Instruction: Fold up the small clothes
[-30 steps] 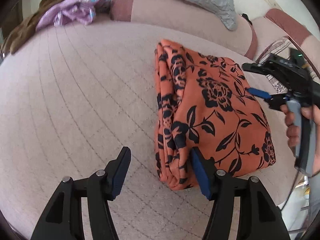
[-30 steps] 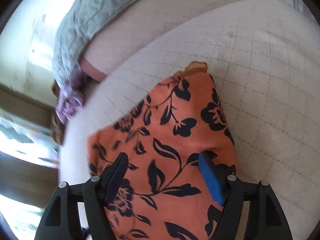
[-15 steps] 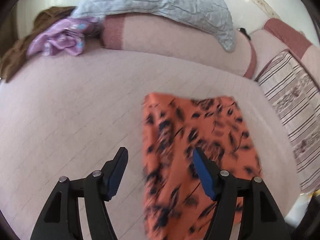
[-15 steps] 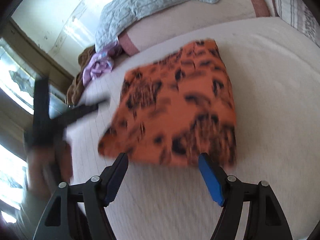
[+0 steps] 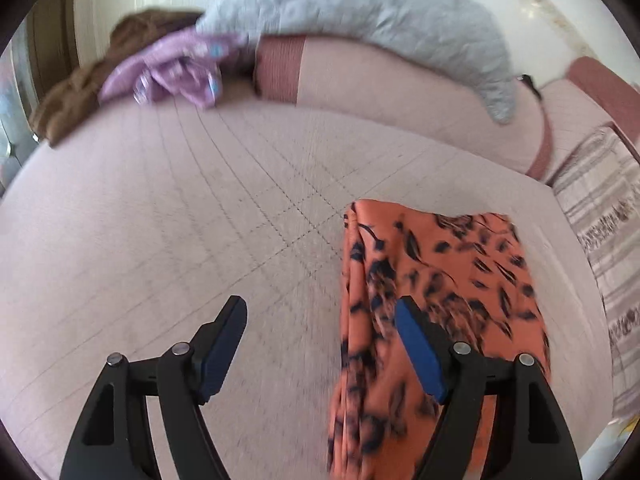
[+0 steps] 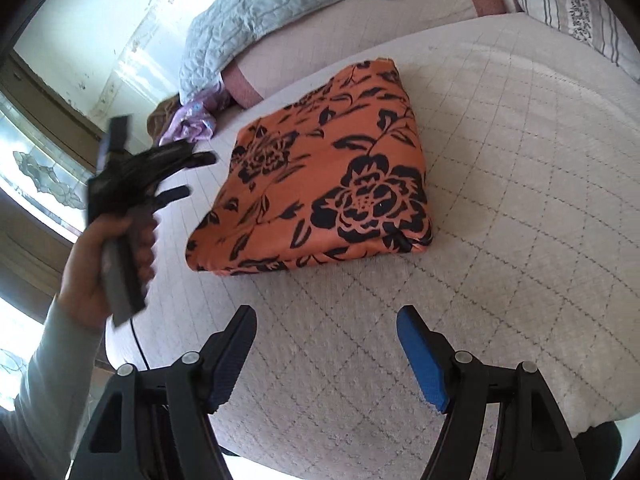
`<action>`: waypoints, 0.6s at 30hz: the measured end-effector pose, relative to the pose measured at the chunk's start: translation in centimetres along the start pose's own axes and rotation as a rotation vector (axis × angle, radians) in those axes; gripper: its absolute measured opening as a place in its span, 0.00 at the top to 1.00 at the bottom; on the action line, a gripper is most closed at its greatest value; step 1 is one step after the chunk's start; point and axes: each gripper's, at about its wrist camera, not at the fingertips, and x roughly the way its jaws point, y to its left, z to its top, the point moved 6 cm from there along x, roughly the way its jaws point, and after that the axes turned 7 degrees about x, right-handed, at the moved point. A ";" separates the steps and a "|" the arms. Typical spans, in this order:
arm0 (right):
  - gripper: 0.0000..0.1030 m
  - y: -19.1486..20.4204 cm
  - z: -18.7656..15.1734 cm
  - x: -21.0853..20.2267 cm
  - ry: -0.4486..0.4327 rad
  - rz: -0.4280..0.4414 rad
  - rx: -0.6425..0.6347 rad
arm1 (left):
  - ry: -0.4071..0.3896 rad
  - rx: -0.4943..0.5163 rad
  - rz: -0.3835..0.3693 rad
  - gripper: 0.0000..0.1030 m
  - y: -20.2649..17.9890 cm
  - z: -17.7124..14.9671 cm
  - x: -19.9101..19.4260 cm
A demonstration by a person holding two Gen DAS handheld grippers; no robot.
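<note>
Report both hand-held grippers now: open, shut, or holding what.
Left hand-held gripper: jaws opening, nothing between them; orange floral garment lies beside it.
Right hand-held gripper: open, empty, short of the garment.

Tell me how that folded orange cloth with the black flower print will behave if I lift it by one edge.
The folded orange floral cloth is probably floppy: its stacked layers sag at the edges, so a one-edge lift would likely unfold it. It looks thin and light for its size. The sheen suggests slippery fabric, so layers may slide apart on the quilted pink bedcover.
</note>
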 end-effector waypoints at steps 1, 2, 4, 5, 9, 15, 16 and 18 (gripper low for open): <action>0.26 0.2 -0.1 -0.3 -0.007 0.006 0.004 | -0.016 0.011 0.010 0.25 -0.1 -0.5 -1.2; 0.26 0.5 -0.3 -0.5 -0.011 0.008 0.002 | -0.034 0.025 0.018 0.24 -0.2 -1.1 -2.3; 0.25 1.2 -0.8 -0.8 -0.022 -0.010 -0.017 | -0.065 0.071 0.040 0.22 -0.8 -2.8 -4.9; 0.24 1.6 -1.1 -0.9 -0.026 -0.017 -0.031 | -0.073 0.078 0.049 0.20 -0.7 -3.0 -5.6; 0.22 2.5 -2.3 -1.5 -0.037 -0.074 -0.073 | -0.114 0.121 0.082 0.17 -1.7 -5.4 -8.9; 0.19 3.5 -2.1 -3.9 -0.104 -0.149 -0.119 | -0.150 0.097 0.066 0.15 -2.0 -7.2 -12.0; 0.19 3.8 -1.8 -4.4 -0.121 -0.160 -0.125 | -0.160 0.086 0.057 0.15 -2.0 -7.4 -12.6; 0.18 4.7 -1.2 -5.8 -0.169 -0.187 -0.155 | -0.176 0.071 0.056 0.15 -2.1 -7.5 -13.8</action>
